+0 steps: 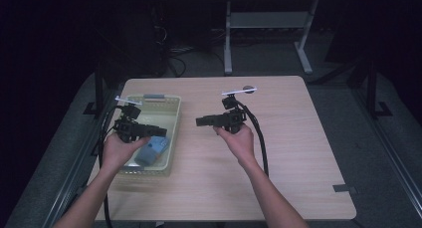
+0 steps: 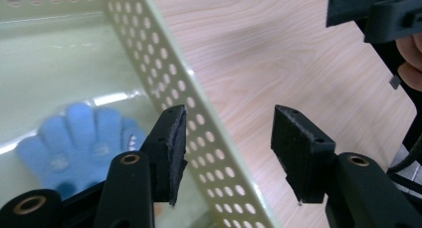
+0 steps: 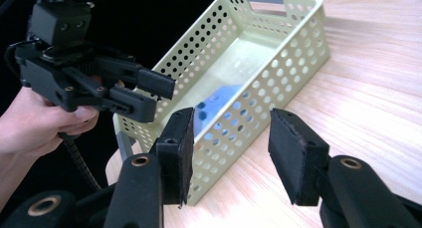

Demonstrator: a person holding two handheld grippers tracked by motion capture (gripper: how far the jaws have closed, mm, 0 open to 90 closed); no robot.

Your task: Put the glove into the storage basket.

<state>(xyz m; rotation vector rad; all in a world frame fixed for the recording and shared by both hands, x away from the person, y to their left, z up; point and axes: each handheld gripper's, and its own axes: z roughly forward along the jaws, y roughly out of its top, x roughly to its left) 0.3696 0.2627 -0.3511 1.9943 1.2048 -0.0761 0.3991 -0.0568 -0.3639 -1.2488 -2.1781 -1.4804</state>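
My left gripper's (image 2: 226,153) fingers apart, empty above the pale perforated basket's (image 2: 199,133) rim, my right gripper's (image 3: 229,156) fingers apart over the wooden table (image 1: 278,153), blue glove (image 2: 74,138) lying inside the basket.

A basket (image 1: 171,108) is set on the left part of the worktop (image 1: 293,153), and a glove (image 1: 152,149) is laid inside it at the near end. The left tool (image 1: 148,132) is held over the basket, the right tool (image 1: 199,121) just beside it to the right
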